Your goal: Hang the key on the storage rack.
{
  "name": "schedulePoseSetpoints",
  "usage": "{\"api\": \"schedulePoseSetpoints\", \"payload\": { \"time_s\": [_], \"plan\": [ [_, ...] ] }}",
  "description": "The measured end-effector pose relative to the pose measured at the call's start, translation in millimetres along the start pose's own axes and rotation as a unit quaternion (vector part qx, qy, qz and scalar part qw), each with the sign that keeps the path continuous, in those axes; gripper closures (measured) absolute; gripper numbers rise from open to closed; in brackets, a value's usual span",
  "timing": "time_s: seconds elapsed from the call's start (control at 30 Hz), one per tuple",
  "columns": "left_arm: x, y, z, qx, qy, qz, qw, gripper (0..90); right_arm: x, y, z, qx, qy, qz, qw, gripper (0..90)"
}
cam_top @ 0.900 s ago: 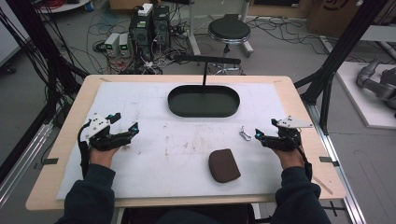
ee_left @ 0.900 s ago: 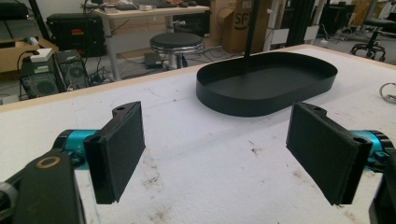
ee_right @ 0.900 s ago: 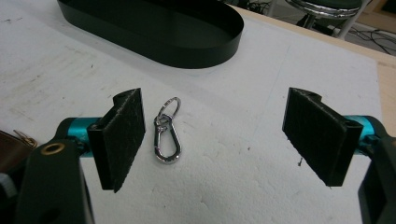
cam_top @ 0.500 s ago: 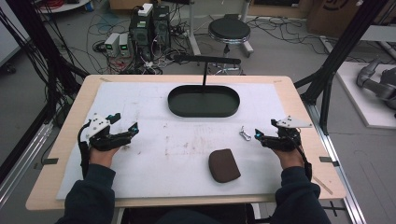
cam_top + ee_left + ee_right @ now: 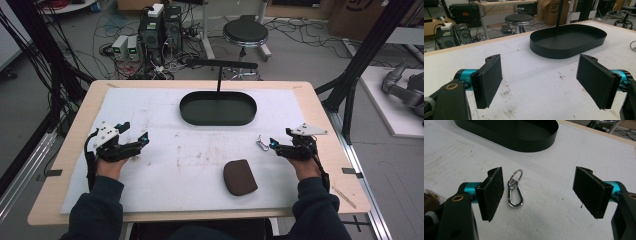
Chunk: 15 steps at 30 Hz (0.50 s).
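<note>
We find the right gripper spread wide and holding nothing, resting low over the bench with the carabiner lying flat on the white mat between its jaws, close to the left jaw and well apart from the right one. The left gripper is likewise spread and empty, with bare mat between its jaws and the black tray ahead of it and somewhat to its right. We judge the step in hand to be the approach to a pick of the carabiner, not yet a grasp. In the right gripper view the carabiner's long axis runs nearly straight away from the gripper, its key ring at the far end toward the tray and its rounded end nearest the gripper. Closing across that axis looks suitable, but we judge the next move calls for a small shift toward the left jaw's side to centre the piece, then a descent until the pads reach the mat. The brown pouch lies off to that gripper's left and nearer the person.
</note>
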<state>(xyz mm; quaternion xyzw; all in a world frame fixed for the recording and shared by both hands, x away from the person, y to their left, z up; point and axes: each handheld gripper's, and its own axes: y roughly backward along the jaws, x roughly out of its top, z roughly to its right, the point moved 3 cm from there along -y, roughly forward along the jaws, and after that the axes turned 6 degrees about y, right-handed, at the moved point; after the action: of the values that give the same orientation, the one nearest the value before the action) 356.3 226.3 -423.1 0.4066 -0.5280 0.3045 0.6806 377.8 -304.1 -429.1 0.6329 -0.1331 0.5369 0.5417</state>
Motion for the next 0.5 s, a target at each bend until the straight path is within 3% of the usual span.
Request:
{"api": "schedulePoseSetpoints", "payload": {
  "time_s": [0.1,0.17,0.2,0.27,0.5],
  "plan": [
    [-0.3,0.9,0.0,0.001,0.000,0.000,1.0000,20.8,1.1,-5.3,-1.9,0.002,0.001,-0.009,1.0000,26.3],
    [-0.6,1.2,0.0,0.001,0.001,-0.001,1.0000,21.1,0.4,-14.0,-7.1,0.017,0.003,-0.034,0.9993,34.9],
    [-0.7,1.3,0.1,0.002,0.002,-0.002,1.0000,21.1,0.4,-14.0,-7.1,0.017,0.003,-0.034,0.9993,34.9],
    [-1.0,1.6,-0.2,0.004,0.001,-0.004,1.0000,21.6,1.2,-24.3,-14.4,0.049,0.005,-0.058,0.9971,44.3],
    [-3.0,0.8,-2.2,0.002,0.003,-0.010,0.9999,21.9,5.1,-47.7,-21.5,0.062,0.012,-0.104,0.9926,59.3]
  ]
}}
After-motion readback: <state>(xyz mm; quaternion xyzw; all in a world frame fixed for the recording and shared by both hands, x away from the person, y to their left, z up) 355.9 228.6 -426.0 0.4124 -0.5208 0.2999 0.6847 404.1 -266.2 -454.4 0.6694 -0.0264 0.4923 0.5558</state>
